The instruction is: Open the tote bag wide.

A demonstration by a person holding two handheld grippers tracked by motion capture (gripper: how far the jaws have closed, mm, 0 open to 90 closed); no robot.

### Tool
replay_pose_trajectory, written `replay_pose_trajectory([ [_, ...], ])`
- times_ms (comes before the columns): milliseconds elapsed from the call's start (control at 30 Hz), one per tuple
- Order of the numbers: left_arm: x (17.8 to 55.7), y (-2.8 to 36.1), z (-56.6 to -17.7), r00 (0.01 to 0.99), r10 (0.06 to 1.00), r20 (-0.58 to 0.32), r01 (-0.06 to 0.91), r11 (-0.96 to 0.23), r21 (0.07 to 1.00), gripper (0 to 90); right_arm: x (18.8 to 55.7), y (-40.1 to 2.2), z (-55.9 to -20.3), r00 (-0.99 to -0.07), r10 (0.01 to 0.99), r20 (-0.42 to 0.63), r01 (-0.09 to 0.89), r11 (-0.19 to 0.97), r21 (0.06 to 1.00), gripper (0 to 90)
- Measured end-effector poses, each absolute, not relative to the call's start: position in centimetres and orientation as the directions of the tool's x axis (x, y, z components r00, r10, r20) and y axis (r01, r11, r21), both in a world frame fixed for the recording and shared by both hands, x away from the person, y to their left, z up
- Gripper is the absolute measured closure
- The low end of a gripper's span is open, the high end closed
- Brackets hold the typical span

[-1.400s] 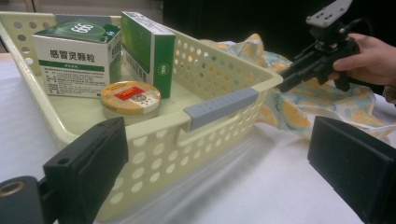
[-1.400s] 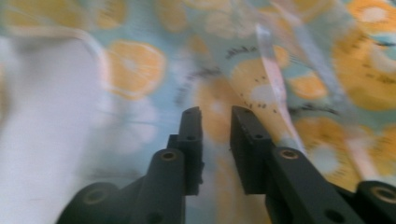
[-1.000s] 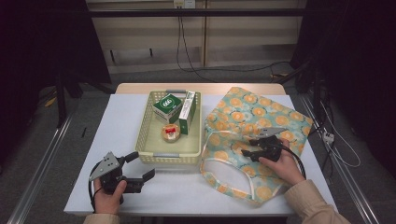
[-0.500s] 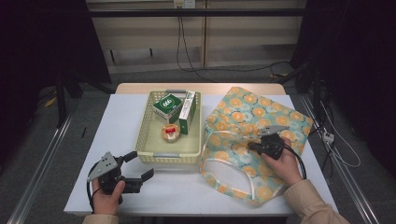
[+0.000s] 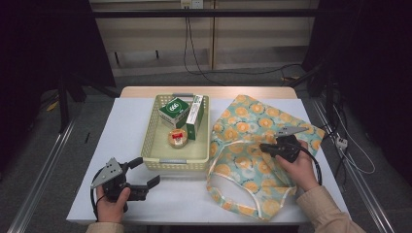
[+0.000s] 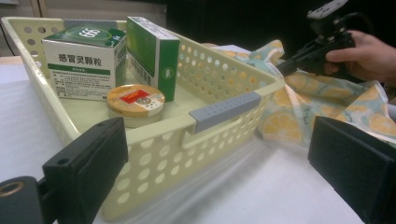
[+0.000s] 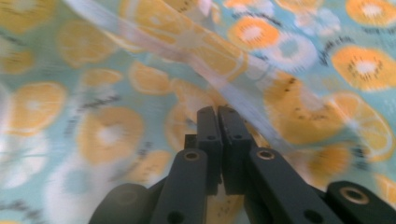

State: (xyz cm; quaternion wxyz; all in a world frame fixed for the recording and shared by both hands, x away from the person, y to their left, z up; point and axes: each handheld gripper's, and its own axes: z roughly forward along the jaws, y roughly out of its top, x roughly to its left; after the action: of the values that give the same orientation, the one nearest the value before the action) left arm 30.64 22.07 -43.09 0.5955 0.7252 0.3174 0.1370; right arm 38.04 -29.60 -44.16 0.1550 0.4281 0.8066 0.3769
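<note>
One fruit-print cloth bag lies flat on the right half of the counter, touching the basket's right side. Right gripper: jaws pressed together, pinching a fold of the bag. Left gripper: jaws apart, nothing between them, near the counter's front-left edge. One cream basket holds three items: two green boxes and one round tin.

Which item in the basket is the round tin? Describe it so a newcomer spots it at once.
Find the pale yellow perforated basket at the table's centre. The tin lies on its floor, nearer the person than the two green-and-white boxes: the one low, round item, orange-lidded with a red label.
</note>
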Motion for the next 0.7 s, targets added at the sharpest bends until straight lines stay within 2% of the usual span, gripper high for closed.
replay_pose_trajectory([
  [100,30.7,22.1,-43.1,0.763,0.622,-0.176,0.296,-0.095,0.95,4.6,38.4,-29.6,-45.0,-0.565,0.824,0.026,0.574,0.371,0.73,74.8],
  [167,30.7,22.0,-43.1,0.764,0.622,-0.174,0.296,-0.097,0.95,4.6,38.5,-29.4,-45.3,-0.577,0.816,0.041,0.575,0.37,0.73,68.6],
  [267,30.6,22.0,-43.1,0.765,0.62,-0.176,0.295,-0.095,0.951,4.6,38.5,-28.9,-45.8,-0.602,0.794,0.082,0.583,0.367,0.725,51.8],
  [333,30.6,22.0,-43.1,0.764,0.621,-0.176,0.295,-0.093,0.951,4.7,38.4,-28.4,-45.9,-0.621,0.783,0.044,0.563,0.406,0.72,48.1],
  [400,30.6,22.1,-43.1,0.762,0.623,-0.177,0.296,-0.091,0.951,4.7,38.2,-28.0,-45.8,-0.632,0.774,0.018,0.551,0.433,0.714,54.7],
  [467,30.6,22.1,-43.1,0.762,0.623,-0.176,0.295,-0.092,0.951,4.6,38.1,-27.7,-45.8,-0.646,0.763,0.017,0.542,0.443,0.715,67.0],
  [600,30.6,22.1,-43.0,0.764,0.621,-0.176,0.293,-0.091,0.952,4.6,38.2,-27.7,-45.8,-0.652,0.758,0.024,0.539,0.442,0.717,85.0],
  [700,30.5,22.1,-42.9,0.762,0.623,-0.174,0.291,-0.09,0.953,4.6,38.2,-27.8,-45.7,-0.654,0.756,0.015,0.538,0.452,0.712,89.6],
])
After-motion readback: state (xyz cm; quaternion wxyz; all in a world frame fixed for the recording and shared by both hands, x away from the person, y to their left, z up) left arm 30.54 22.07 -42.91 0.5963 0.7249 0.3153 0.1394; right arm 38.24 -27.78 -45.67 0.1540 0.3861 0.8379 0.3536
